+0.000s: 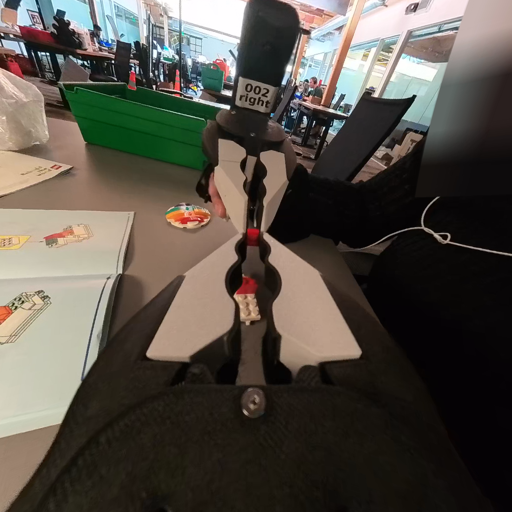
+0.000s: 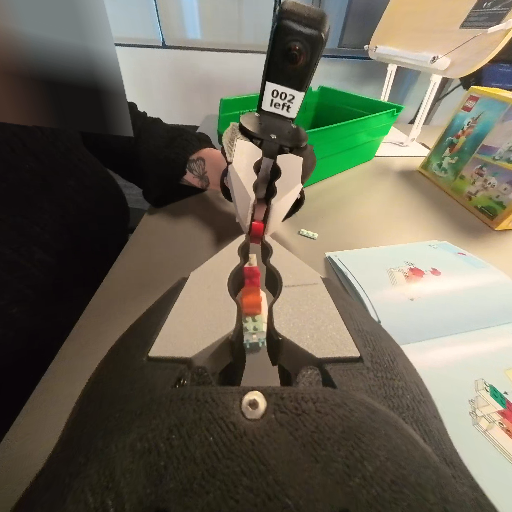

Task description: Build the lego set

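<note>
- Small red lego piece (image 1: 252, 237) — it sits in the air above the grey tabletop (image 1: 155, 188), exactly where the two tongs meet tip to tip.
- The left gripper (image 1: 252, 241) has its pale grey fingers (image 1: 205, 304) pressed almost together, and its tips pinch one end of the small red lego piece.
- The right gripper (image 2: 256, 240) comes from the opposite side, fingers just as narrow, and its tips close on the other end of the same piece (image 2: 256, 231).
- Each tong stands in the other's view with a black camera rising behind it; a black-sleeved arm (image 2: 166, 155) reaches in behind the left gripper.
- A partly built lego model (image 2: 252, 304) of red, orange, mint and white bricks shows through the gap between the fingers, lower than the tips. From the left wrist view only its red and white end (image 1: 248, 302) is seen.
- An open instruction booklet with pale blue pages (image 1: 55, 277) lies on the tabletop beside the tongs.
- A round white lego disc with coloured stripes (image 1: 188, 217) lies apart, between the booklet and the right gripper.
- A thin mint-green lego plate (image 2: 308, 234) lies alone near the booklet's top edge.
- A green plastic bin (image 2: 346, 138) stands farther back, a yellow-edged lego box (image 2: 471, 166) near it.
- A crumpled clear plastic bag (image 1: 19, 110) sits at the table's far corner.
</note>
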Action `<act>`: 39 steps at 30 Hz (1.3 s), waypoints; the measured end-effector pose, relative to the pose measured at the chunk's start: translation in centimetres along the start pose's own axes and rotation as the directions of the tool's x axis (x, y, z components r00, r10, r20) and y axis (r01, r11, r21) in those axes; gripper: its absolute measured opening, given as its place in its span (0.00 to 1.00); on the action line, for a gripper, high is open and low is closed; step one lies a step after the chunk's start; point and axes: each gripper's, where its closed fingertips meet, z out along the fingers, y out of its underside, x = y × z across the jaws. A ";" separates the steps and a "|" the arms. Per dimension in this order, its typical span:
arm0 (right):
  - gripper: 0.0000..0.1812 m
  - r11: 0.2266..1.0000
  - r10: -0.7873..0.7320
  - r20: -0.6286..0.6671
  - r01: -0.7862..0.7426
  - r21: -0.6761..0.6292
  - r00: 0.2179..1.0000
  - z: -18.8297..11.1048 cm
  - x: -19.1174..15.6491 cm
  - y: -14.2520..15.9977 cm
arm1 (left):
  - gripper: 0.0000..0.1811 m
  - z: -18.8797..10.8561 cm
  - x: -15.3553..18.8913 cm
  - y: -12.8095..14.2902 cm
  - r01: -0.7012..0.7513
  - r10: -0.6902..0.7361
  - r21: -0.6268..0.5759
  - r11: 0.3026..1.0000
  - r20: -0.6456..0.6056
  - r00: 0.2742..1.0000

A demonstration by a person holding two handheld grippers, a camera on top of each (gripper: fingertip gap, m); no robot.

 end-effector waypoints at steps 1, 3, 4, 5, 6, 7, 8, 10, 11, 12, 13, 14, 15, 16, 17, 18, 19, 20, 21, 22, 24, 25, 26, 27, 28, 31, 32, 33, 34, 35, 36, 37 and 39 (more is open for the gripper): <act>0.03 1.000 0.007 0.004 -0.007 0.000 1.000 0.0 0.0 0.1 | 0.04 0.0 0.0 0.1 0.002 -0.002 -0.004 1.000 0.002 1.000; 0.03 1.000 0.009 0.008 -0.009 -0.003 1.000 0.0 0.1 0.4 | 0.04 0.1 -0.1 0.3 0.003 -0.003 -0.017 1.000 0.016 1.000; 0.03 1.000 0.010 0.009 -0.010 -0.007 1.000 -0.1 0.1 0.6 | 0.04 0.2 -0.2 0.5 -0.001 0.002 -0.023 1.000 0.029 1.000; 0.03 1.000 0.009 0.004 -0.009 -0.013 1.000 -0.2 0.3 0.7 | 0.06 0.2 -0.3 0.5 -0.008 0.010 -0.028 1.000 0.042 0.999; 0.03 1.000 0.007 -0.005 -0.007 -0.020 1.000 -0.3 0.5 1.0 | 0.16 0.2 -0.4 0.6 -0.011 0.013 -0.030 0.999 0.056 0.998; 0.03 1.000 0.007 -0.015 -0.007 -0.024 1.000 -0.5 0.6 1.2 | 0.27 0.1 -0.7 0.5 -0.004 0.005 -0.026 1.000 0.075 0.997; 0.03 1.000 0.010 -0.024 -0.011 -0.023 1.000 -0.7 0.9 1.3 | 0.38 0.1 -1.0 0.6 0.014 -0.011 -0.027 1.000 0.098 0.995; 0.03 1.000 0.024 -0.031 -0.025 -0.010 0.999 -1.2 1.2 1.5 | 0.50 0.1 -1.4 1.8 0.032 -0.020 -0.098 0.995 0.124 0.992; 0.03 0.999 0.033 -0.033 -0.033 -0.001 0.999 -1.5 1.3 1.5 | 0.51 0.2 -1.7 2.8 0.030 -0.007 -0.161 0.987 0.143 0.990; 0.03 0.999 0.042 -0.035 -0.041 0.007 0.999 -1.7 1.5 1.5 | 0.50 0.3 -1.9 3.8 0.022 0.015 -0.224 0.974 0.162 0.987; 0.03 0.999 0.050 -0.038 -0.050 0.010 0.998 -1.8 1.6 1.6 | 0.47 0.5 -2.0 4.8 0.012 0.039 -0.280 0.960 0.177 0.983; 0.03 0.998 0.056 -0.040 -0.055 0.012 0.998 -1.9 1.8 1.7 | 0.45 0.7 -2.0 5.5 0.001 0.061 -0.322 0.947 0.183 0.981; 0.03 0.998 0.059 -0.040 -0.058 0.013 0.997 -1.9 1.8 1.7 | 0.41 0.9 -1.8 6.1 -0.007 0.076 -0.357 0.934 0.180 0.981; 0.03 0.998 0.060 -0.038 -0.060 0.014 0.997 -1.9 1.8 1.7 | 0.38 1.1 -1.7 6.6 -0.009 0.085 -0.388 0.922 0.178 0.980; 0.03 0.998 0.060 -0.035 -0.060 0.013 0.998 -1.8 1.7 1.8 | 0.35 1.3 -1.7 7.1 -0.007 0.087 -0.409 0.913 0.179 0.980; 0.03 0.998 0.059 -0.032 -0.059 0.009 0.998 -1.7 1.7 1.8 | 0.33 1.4 -1.7 7.5 0.003 0.082 -0.423 0.906 0.182 0.980; 0.03 0.998 0.056 -0.030 -0.056 0.003 0.998 -1.6 1.6 1.9 | 0.33 1.5 -1.7 7.7 0.019 0.069 -0.431 0.902 0.186 0.980; 0.03 0.999 0.053 -0.027 -0.053 -0.003 0.998 -1.6 1.5 2.0 | 0.33 1.7 -1.6 7.6 0.031 0.055 -0.427 0.904 0.189 0.980; 0.03 0.999 0.051 -0.025 -0.051 -0.007 0.998 -1.5 1.5 2.1 | 0.31 1.9 -1.6 7.5 0.041 0.042 -0.418 0.908 0.188 0.981; 0.03 0.999 0.051 -0.022 -0.051 -0.008 0.998 -1.4 1.4 2.1 | 0.29 2.0 -1.5 7.5 0.054 0.027 -0.412 0.910 0.187 0.982; 0.03 0.999 0.051 -0.019 -0.051 -0.006 0.999 -1.3 1.4 2.1 | 0.27 2.1 -1.6 7.7 0.074 0.008 -0.420 0.905 0.190 0.982; 0.03 0.999 0.052 -0.018 -0.052 -0.004 0.998 -1.3 1.3 2.1 | 0.26 2.1 -1.6 7.9 0.080 0.004 -0.430 0.899 0.191 0.982; 0.03 0.999 0.053 -0.016 -0.053 -0.003 0.998 -1.3 1.3 2.1 | 0.25 2.2 -1.6 8.1 0.083 0.002 -0.441 0.894 0.189 0.982; 0.03 0.999 0.054 -0.016 -0.054 -0.002 0.998 -1.3 1.3 2.1 | 0.26 2.2 -1.6 8.3 0.086 0.003 -0.455 0.886 0.192 0.981; 0.03 0.999 0.055 -0.016 -0.055 -0.002 0.998 -1.3 1.3 2.1 | 0.27 2.2 -1.7 8.6 0.089 0.005 -0.471 0.878 0.195 0.981; 0.03 0.999 0.054 -0.015 -0.054 -0.004 0.998 -1.2 1.3 2.1 | 0.24 2.4 -1.9 9.0 0.087 0.020 -0.495 0.865 0.208 0.978; 0.03 0.999 0.054 -0.015 -0.054 -0.005 0.998 -1.2 1.3 2.2 | 0.22 2.4 -1.9 9.0 0.091 0.019 -0.494 0.865 0.214 0.977; 0.03 0.999 0.053 -0.016 -0.053 -0.007 0.998 -1.2 1.3 2.2 | 0.21 2.4 -1.8 9.0 0.100 0.012 -0.491 0.866 0.219 0.976; 0.03 0.999 0.053 -0.016 -0.053 -0.009 0.998 -1.2 1.3 2.3 | 0.19 2.4 -1.9 9.0 0.110 0.006 -0.487 0.867 0.231 0.973; 0.03 0.999 0.052 -0.017 -0.052 -0.010 0.998 -1.2 1.3 2.3 | 0.19 2.4 -1.9 9.0 0.116 0.002 -0.484 0.867 0.237 0.972; 0.03 0.999 0.051 -0.018 -0.052 -0.010 0.999 -1.3 1.3 2.3 | 0.19 2.4 -1.8 8.9 0.116 0.000 -0.482 0.869 0.236 0.972; 0.03 0.999 0.051 -0.020 -0.051 -0.007 0.999 -1.3 1.4 2.3 | 0.19 2.3 -1.7 8.8 0.110 0.002 -0.473 0.874 0.231 0.973; 0.03 0.999 0.051 -0.021 -0.051 0.005 0.998 -1.4 1.4 2.1 | 0.19 2.0 -1.5 8.1 0.089 0.013 -0.435 0.896 0.226 0.974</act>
